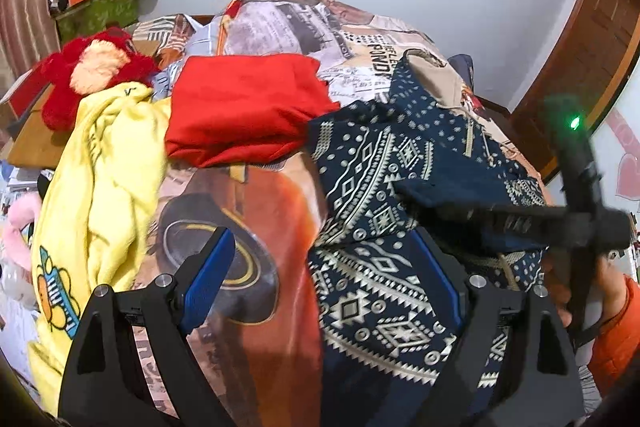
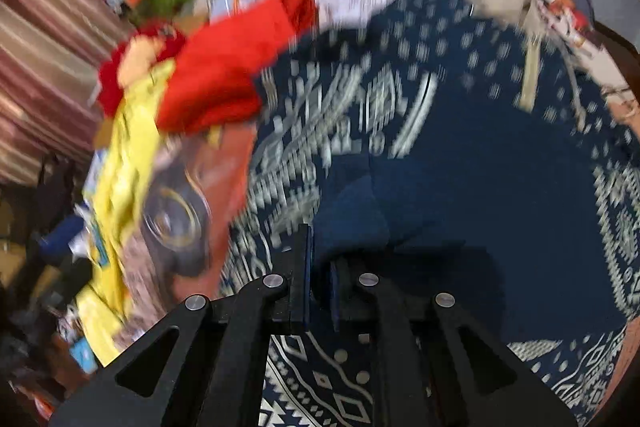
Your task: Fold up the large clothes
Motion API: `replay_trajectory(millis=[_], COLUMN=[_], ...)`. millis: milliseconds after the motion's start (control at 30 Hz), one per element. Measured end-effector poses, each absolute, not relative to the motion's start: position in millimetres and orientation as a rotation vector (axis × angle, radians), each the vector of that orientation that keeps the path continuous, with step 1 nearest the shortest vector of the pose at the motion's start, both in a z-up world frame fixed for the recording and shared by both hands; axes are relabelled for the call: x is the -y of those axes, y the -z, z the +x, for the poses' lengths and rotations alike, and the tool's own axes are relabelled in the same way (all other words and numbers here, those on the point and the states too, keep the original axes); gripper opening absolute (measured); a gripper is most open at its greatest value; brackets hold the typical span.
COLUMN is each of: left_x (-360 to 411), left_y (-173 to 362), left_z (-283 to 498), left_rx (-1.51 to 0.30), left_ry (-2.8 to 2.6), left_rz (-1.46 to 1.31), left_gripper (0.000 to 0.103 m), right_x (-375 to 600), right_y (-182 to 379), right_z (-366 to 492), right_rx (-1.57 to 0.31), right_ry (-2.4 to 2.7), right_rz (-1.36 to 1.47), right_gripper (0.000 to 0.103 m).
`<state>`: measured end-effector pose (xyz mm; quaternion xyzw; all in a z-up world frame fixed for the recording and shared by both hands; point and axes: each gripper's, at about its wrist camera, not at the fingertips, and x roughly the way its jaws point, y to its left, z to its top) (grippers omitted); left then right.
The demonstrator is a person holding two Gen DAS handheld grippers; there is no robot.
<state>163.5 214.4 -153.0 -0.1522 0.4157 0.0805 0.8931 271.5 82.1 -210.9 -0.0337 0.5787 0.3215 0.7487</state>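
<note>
Because the right wrist view is smeared by motion blur, the pattern on the navy hoodie (image 2: 460, 155) reads only as streaks. The right gripper (image 2: 320, 267) is clenched on a fold of that hoodie, which lies on the printed bedspread (image 1: 248, 211). The left gripper (image 1: 324, 267) is spread wide, straddling the hoodie's edge beside the red garment (image 1: 244, 107).

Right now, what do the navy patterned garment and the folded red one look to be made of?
Navy patterned garment: thick, matte, soft cloth, probably fleece or sweatshirt knit; it folds in bulky rounded creases, with a printed cream motif and beige hood lining. Folded red garment: matte, plain knit, likely cotton jersey or fleece; soft rounded edges, no sheen. Blur in the right wrist view leaves the weave unclear.
</note>
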Motion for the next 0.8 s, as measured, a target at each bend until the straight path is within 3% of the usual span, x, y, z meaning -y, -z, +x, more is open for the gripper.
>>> replay_trajectory(millis=[67,200,367,433,500,800], left_x=[-215,-209,-185,-172,-159,-88], left_y=[158,168,174,175,176,196], left_z=[163,168,183,192,203,251], left_rx=[-0.877,-0.911,-0.935,-0.945,-0.950,-0.960], left_ry=[-0.172,-0.173,-0.143,-0.128,-0.112,-0.035], left_rz=[-0.308,-0.295,-0.237,-0.205,-0.173,0.070], left_gripper=[0.088,0.088,0.088,0.088,0.088,0.088], right_x=[-81,-63,-23,0,25,127], right_y=[221,215,175,163,151,149], right_z=[269,259,251,253,258,281], right_rx=[-1.337,-1.387,-1.251,-1.195,-1.131,-1.036], right_ry=[-0.702,-0.762,-0.763,-0.736,-0.681,-0.442], right_rz=[-0.099,-0.072,-0.144,-0.146,-0.141,-0.064], right_gripper=[0.016,0.044,0.045,0.052,0.065,0.066])
